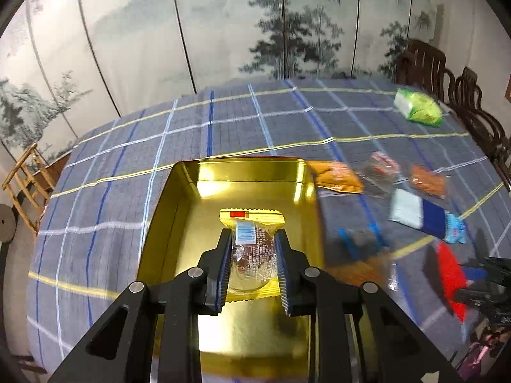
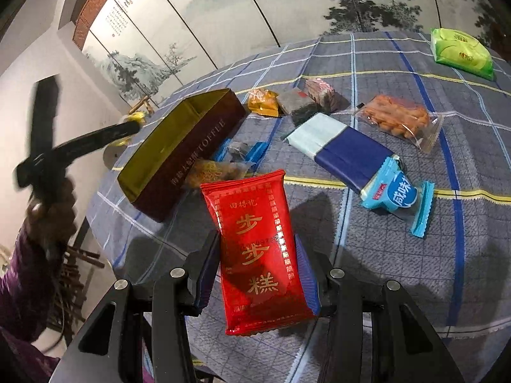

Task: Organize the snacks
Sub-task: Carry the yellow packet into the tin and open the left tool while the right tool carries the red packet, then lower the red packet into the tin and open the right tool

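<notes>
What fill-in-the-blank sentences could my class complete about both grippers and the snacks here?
1. The left gripper holds a yellow-edged snack packet over the open ____ tin.
2. The right gripper is shut on a ____ packet.
3. The green packet lies on the ____ tablecloth, far from the tin.

Missing words: gold; red; checked

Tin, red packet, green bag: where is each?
Tin (image 1: 179,210), left wrist view, left inner wall.
Red packet (image 2: 255,239), right wrist view, printed front.
Green bag (image 2: 460,52), right wrist view, top face.
</notes>
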Available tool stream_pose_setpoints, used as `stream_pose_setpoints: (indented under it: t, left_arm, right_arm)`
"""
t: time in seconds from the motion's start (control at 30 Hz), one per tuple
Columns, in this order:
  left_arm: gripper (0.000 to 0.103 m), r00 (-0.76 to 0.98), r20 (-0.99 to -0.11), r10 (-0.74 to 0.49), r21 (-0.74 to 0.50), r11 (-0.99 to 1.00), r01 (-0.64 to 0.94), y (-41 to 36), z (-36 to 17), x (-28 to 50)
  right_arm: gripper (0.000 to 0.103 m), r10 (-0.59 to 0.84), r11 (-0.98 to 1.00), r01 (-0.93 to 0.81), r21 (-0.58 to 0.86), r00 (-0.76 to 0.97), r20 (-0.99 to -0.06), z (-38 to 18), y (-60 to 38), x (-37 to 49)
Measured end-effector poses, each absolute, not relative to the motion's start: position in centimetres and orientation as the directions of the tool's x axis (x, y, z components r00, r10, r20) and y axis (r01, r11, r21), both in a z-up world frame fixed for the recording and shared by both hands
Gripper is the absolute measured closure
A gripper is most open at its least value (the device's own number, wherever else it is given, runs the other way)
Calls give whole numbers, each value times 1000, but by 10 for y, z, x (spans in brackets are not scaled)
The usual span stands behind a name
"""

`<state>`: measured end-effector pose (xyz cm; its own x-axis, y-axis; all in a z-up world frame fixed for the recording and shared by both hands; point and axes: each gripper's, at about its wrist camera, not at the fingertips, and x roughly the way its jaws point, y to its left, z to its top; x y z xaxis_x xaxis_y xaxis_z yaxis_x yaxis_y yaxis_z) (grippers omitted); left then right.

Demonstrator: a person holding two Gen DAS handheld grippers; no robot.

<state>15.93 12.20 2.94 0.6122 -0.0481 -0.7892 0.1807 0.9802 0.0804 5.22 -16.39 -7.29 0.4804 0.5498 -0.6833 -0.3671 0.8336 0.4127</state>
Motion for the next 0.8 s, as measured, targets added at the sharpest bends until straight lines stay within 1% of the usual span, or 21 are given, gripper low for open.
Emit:
stream_pose_setpoints:
  t: [0.03, 0.13, 0.27, 0.3, 0.37, 0.4, 0.43, 0.47, 0.53, 0.63, 0.8]
  left_arm:
    - [80, 601, -799, -22, 103, 980, 172, 126, 23, 173]
    - [79, 553, -833, -13, 116, 973, 198, 132, 5, 197]
    - [73, 549, -835, 51, 184, 964, 191, 135, -13, 215]
    - [71, 551, -832, 62, 195, 963, 186, 135, -14, 218]
    - [58, 557, -827, 78, 209, 962, 177, 137, -16, 222]
    - [54, 564, -821, 88, 218, 961, 168, 140, -15, 223]
    - [47, 567, -818, 97, 224, 962, 158, 143, -13, 223]
    - [45, 568, -817, 98, 221, 963, 152, 146, -12, 221]
    - [44, 579, -812, 78, 191, 972, 137, 156, -3, 211]
    - [38, 614, -785, 78, 165, 983, 86, 172, 10, 190]
    - [38, 674, -734, 82, 112, 994, 1, 200, 26, 130]
  right_arm:
    - [56, 551, 833, -366, 414, 482, -681, -72, -163, 53]
    - [56, 553, 832, -365, 418, 484, -679, -70, -162, 55]
    - [56, 555, 831, -353, 429, 482, -678, -70, -162, 60]
    - [56, 555, 831, -349, 433, 481, -679, -70, -161, 62]
    - [56, 555, 831, -346, 435, 478, -681, -70, -160, 64]
    - [56, 554, 832, -345, 434, 477, -682, -69, -159, 65]
    - [56, 555, 831, -346, 435, 476, -682, -68, -158, 66]
    - [56, 559, 829, -347, 439, 475, -680, -67, -156, 66]
    - [56, 567, 823, -350, 447, 474, -674, -63, -153, 68]
    - [56, 594, 804, -359, 474, 467, -655, -55, -145, 75]
    - [56, 664, 748, -409, 523, 441, -604, -31, -114, 99]
